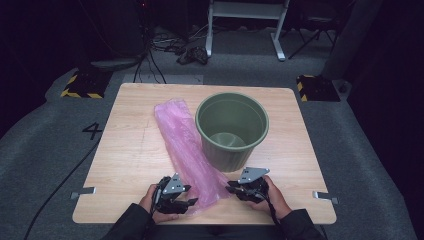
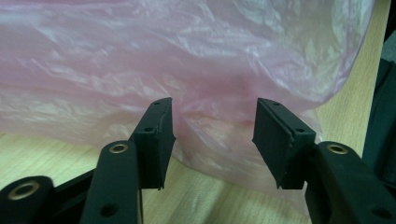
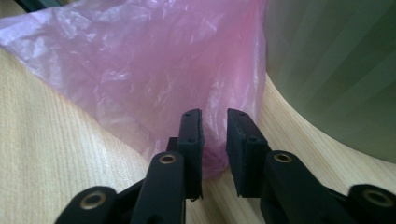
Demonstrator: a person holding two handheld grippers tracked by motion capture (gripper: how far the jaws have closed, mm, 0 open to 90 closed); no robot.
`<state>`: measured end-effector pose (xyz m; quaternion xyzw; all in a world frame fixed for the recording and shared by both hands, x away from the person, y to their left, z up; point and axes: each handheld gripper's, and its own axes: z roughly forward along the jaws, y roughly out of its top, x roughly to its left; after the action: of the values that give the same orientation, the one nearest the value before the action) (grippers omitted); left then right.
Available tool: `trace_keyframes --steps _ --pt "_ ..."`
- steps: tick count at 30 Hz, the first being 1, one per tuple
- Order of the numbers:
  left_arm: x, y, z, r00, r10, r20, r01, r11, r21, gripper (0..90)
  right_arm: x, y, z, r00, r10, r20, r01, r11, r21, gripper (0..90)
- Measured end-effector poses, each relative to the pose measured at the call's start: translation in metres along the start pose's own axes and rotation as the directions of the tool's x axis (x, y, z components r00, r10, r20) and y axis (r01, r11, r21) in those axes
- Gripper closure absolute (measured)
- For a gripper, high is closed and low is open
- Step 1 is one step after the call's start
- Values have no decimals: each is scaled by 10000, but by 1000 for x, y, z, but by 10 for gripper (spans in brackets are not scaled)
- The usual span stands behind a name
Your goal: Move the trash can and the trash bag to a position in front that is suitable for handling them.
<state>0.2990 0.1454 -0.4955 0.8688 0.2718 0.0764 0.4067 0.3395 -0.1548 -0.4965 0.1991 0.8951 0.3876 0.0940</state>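
Pink plastic bag (image 1: pixel 186 150) lay flat on the wooden table (image 1: pixel 125 160), running diagonally from the far left of the green bucket (image 1: pixel 232 129) down to the near edge between both hands. Its long side lay just beside the bucket's left wall, apparently touching it near the base.

Left gripper (image 1: pixel 186 204) sat at the bag's near end. In the left gripper view (image 2: pixel 212 140) the jaws were spread wide, with a fold of the film (image 2: pixel 210 70) bulging between them; the pads weren't pressing it. Film crumpled, translucent, with table grain visible below it.

Right gripper (image 1: pixel 231 188) came at the bag's near right edge, close to the bucket's base. In the right gripper view (image 3: pixel 215 149) the jaws stood narrow, nearly together, with the bag's corner (image 3: pixel 159 79) gathered in the gap. Couldn't tell whether the pads were actually biting the film or just flanking it. Bucket wall (image 3: pixel 336 70) loomed just beside that gripper on its right side, crowding access there.

Bucket was upright and open.

Beyond the table: grey carpet, black-and-yellow striped blocks (image 1: pixel 82 86) at both far corners, loose cables (image 1: pixel 170 42) and a white frame's legs (image 1: pixel 245 25) at the back.
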Motion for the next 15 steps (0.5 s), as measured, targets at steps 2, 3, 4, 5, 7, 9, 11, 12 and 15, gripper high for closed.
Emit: trace_keyframes --steps 2,3,4,5,7,9,11,12,15 --pt "0 0 -4 10000 83 16 -83 9999 -124 454 -1 0 -1 10000 -10 13 10 10000 -23 787" --pt "0 0 -5 10000 85 29 -85 9998 -151 453 -1 -1 -2 10000 -3 15 3 10000 -42 797" --pt "1 0 -8 9999 105 14 -104 9997 -230 450 -2 -1 -3 10000 -24 23 24 10000 -74 808" --pt "1 -1 -10 9999 111 -38 -112 9997 -236 445 -3 -1 -5 10000 -32 74 33 9999 -97 832" --pt "4 -2 -16 9999 42 -153 -47 9994 -345 428 -4 -2 -8 10000 -45 79 46 9999 -132 877" --pt "9 -5 -25 9994 -178 -304 162 9985 -519 402 -5 -3 -10 10000 -57 13 57 9999 -108 899" --pt "13 -7 -32 9983 -383 -431 353 9971 -681 387 -7 -5 -11 10000 -49 48 49 10000 -19 900" --pt "16 -9 -37 9980 -378 -507 344 9973 -648 378 -7 -6 -11 10000 -21 47 21 10000 -30 900" --pt "23 -15 -47 9958 -336 -851 290 9981 -551 356 -9 -6 -16 9999 107 51 -106 9997 -229 785"
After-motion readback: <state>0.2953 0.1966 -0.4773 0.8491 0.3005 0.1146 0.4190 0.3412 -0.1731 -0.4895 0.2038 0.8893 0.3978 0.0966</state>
